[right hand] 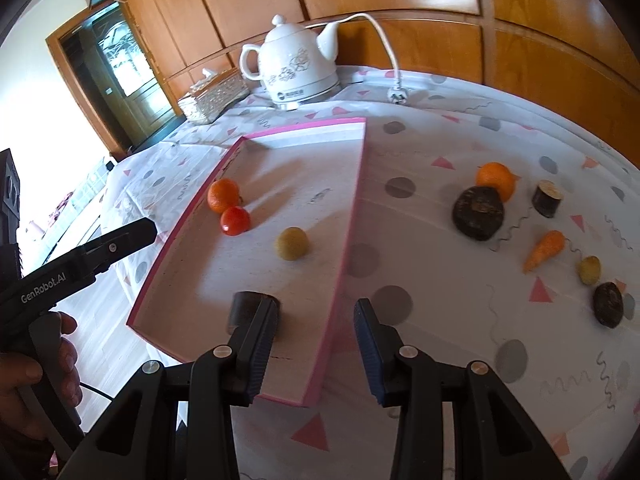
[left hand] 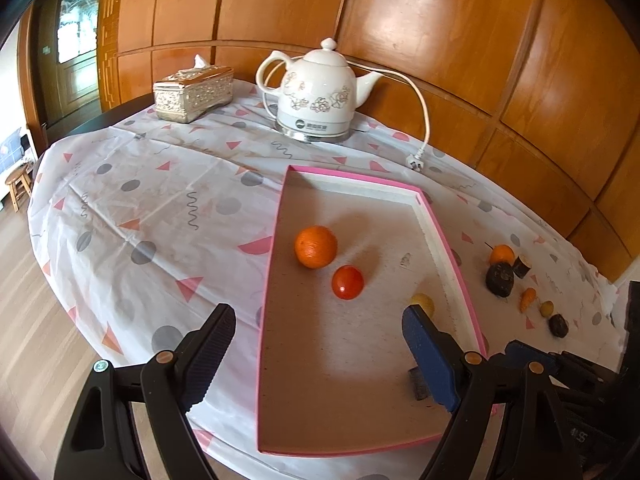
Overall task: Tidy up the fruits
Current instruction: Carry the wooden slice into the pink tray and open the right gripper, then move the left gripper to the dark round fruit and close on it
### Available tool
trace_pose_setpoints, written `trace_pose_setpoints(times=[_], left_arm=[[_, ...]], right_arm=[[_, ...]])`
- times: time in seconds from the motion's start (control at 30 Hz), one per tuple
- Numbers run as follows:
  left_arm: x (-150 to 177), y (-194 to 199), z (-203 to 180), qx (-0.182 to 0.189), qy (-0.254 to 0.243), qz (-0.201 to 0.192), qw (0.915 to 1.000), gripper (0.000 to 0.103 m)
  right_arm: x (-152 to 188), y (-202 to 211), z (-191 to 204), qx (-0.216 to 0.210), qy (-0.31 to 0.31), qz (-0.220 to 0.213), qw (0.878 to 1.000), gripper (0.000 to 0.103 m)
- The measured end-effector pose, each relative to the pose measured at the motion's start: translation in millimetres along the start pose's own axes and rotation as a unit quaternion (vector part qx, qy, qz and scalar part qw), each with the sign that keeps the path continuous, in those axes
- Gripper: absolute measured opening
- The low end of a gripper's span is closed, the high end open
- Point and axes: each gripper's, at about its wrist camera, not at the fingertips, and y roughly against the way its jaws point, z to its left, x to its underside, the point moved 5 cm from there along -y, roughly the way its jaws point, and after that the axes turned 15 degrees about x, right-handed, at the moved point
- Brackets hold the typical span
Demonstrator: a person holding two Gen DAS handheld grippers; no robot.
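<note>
A pink-rimmed tray (left hand: 276,240) (right hand: 352,220) holds an orange (left hand: 316,247) (right hand: 223,195), a red tomato (left hand: 348,282) (right hand: 235,221), a small yellow fruit (right hand: 291,243) and a dark cylinder piece (right hand: 250,308). My left gripper (left hand: 320,348) hangs open over the tray's near end with nothing between its fingers. My right gripper (right hand: 316,340) is open too and straddles the tray's right rim, its left finger just in front of the dark piece. On the cloth to the right lie another orange (right hand: 495,178), a big dark round fruit (right hand: 478,213), a carrot (right hand: 545,250) and several small pieces.
A white electric kettle (left hand: 316,92) (right hand: 296,68), its cord and loose plug (left hand: 416,162), and a tissue box (left hand: 194,92) stand at the back of the table by the wooden wall. A hand (right hand: 36,364) holds the left gripper's handle. The table edge drops to the floor at left.
</note>
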Motion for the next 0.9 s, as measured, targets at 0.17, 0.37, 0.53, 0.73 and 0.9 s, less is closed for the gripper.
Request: trace_pose_setpoints(times=[0.17,0.37,0.53,0.73,0.9], left_arm=[[-2.0,-4.2,-15.0,0.01,-0.018,0.005,0.9998,0.086],[-3.2,-13.9,-37.8,0.026,-0.045,0.015,0.9985,0.086],[-4.0,-22.0,-55.6,0.038,-0.065,0.024,0.9969,0.086],[-3.0,-34.0,-76.6,0.052,-0.09,0.04,0.9938,0.086],[-4.3,-44.8,-98.7,0.064,-0.119,0.049,0.9896,0.085]], right_arm=[[4.2,6.7,-18.5,0.015,-0.021,-0.007,1.0,0.041],[12.2,13.4,-51.5,0.05,-0.058,-0.009,0.997,0.044],[21.7,15.9,-83.4,0.074,-0.094,-0.004,0.993,0.044],[35.7,21.9,-121.4,0.111,-0.13,-0.002,0.985,0.044],[50.0,29.6,-154.7,0.146,-0.156,-0.002,0.977,0.044]])
